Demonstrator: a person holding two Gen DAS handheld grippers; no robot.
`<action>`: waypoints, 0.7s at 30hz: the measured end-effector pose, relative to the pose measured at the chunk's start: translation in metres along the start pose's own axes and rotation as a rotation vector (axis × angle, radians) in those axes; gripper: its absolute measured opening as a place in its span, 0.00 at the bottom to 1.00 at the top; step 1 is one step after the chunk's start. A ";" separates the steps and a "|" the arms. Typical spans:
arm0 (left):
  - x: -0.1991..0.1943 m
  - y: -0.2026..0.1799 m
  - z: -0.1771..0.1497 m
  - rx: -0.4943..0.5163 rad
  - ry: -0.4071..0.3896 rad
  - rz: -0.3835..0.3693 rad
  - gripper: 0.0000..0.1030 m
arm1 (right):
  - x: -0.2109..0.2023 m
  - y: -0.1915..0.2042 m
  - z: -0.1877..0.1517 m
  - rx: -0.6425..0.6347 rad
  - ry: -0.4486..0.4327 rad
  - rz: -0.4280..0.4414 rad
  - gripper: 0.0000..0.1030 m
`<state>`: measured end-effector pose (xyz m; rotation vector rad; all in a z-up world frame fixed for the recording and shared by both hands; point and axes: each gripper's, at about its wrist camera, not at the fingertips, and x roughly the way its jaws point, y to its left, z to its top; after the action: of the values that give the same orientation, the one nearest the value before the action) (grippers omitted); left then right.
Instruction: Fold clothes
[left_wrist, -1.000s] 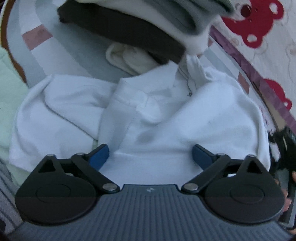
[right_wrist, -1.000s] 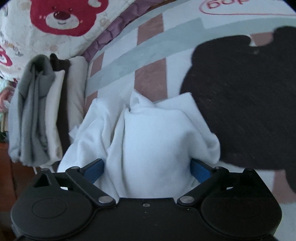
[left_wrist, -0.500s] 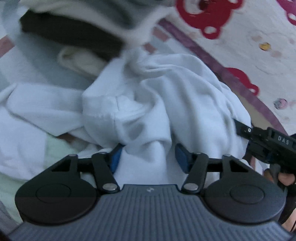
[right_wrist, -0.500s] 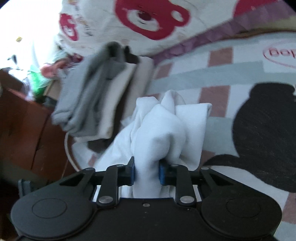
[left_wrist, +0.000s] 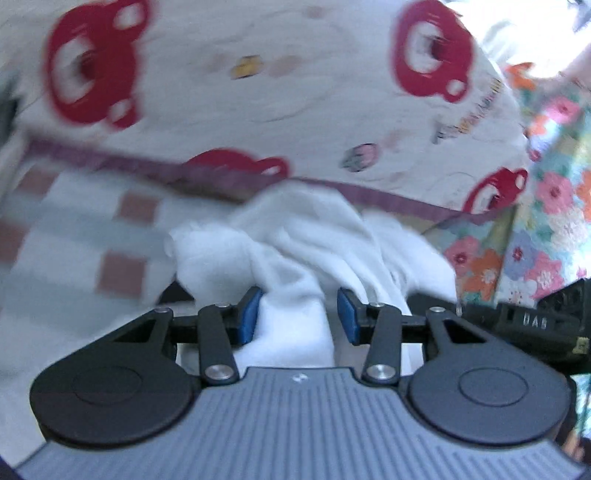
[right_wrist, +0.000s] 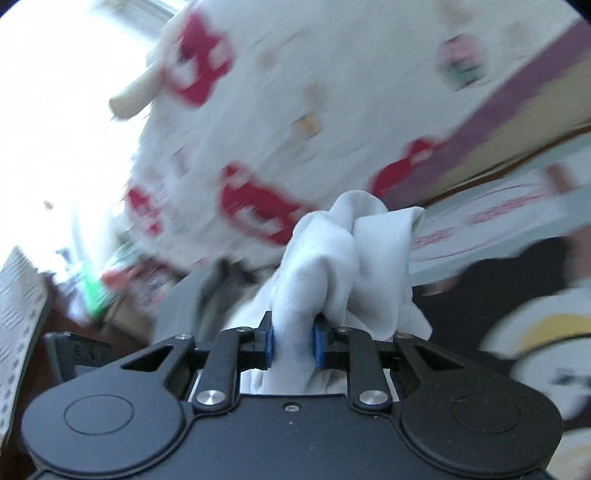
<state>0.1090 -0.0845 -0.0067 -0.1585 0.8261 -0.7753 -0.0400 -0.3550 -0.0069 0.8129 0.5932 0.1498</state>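
A white garment (left_wrist: 295, 251) is bunched up and held off the bed by both grippers. My left gripper (left_wrist: 299, 314) is shut on a thick fold of it, blue pads pressed against the cloth. My right gripper (right_wrist: 293, 343) is shut tight on another bunch of the same white garment (right_wrist: 347, 258), which bulges above the pads. The right gripper's black body (left_wrist: 532, 325) shows at the right edge of the left wrist view, close beside the left one. Both views are motion-blurred.
A white quilt with red bear prints (left_wrist: 258, 92) fills the background, with a purple border (left_wrist: 388, 199). The checked bed sheet (left_wrist: 74, 240) lies at left. A flowered cloth (left_wrist: 546, 229) is at right. A grey folded garment (right_wrist: 192, 302) sits below left in the right wrist view.
Both grippers closed on the white garment and lifted it off the bed, swinging upward. The pile of folded clothes has dropped out of the left wrist view.
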 end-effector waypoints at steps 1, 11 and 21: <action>0.013 -0.011 -0.002 0.048 -0.008 0.051 0.46 | -0.004 -0.006 -0.003 -0.012 -0.001 -0.041 0.30; 0.055 0.042 -0.079 -0.072 0.203 0.118 0.56 | -0.047 -0.065 -0.037 -0.132 -0.015 -0.455 0.37; 0.043 0.082 -0.082 -0.219 0.212 0.056 0.56 | -0.001 -0.087 -0.061 -0.093 0.143 -0.436 0.48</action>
<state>0.1142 -0.0412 -0.1225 -0.2498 1.1130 -0.6551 -0.0824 -0.3765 -0.1017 0.5700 0.8779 -0.1644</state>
